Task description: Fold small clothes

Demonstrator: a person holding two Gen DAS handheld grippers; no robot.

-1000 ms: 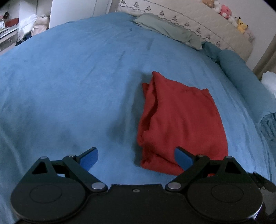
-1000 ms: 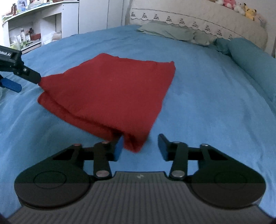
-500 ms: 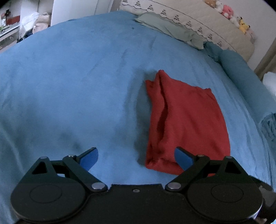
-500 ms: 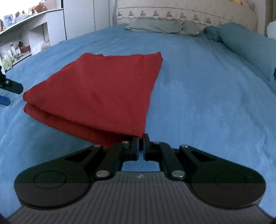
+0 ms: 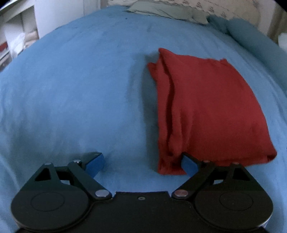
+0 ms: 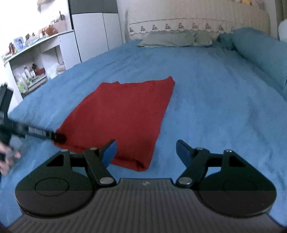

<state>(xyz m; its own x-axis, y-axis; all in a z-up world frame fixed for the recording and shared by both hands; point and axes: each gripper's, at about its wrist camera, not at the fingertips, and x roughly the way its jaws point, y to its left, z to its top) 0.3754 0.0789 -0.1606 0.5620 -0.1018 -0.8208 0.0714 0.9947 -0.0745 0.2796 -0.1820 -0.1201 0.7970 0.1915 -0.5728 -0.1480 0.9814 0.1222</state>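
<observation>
A red garment [image 5: 202, 105] lies folded flat on the blue bedspread [image 5: 71, 89]; it also shows in the right wrist view [image 6: 123, 116]. My left gripper [image 5: 141, 164] is open at the garment's near left corner, its right finger touching the cloth edge. It appears in the right wrist view as a black finger [image 6: 44, 134] at the garment's left corner. My right gripper [image 6: 146, 152] is open and empty, hovering just short of the garment's near corner.
Grey-green pillows [image 6: 170, 38] and a beige headboard [image 6: 197, 16] stand at the far end. A blue bolster [image 6: 260, 53] runs along the right. White shelves with small items [image 6: 30, 62] stand left of the bed.
My right gripper was shut on the garment's near corner half a second ago; it has opened, let go and pulled back and up. My left gripper has moved slightly closer to the garment.
</observation>
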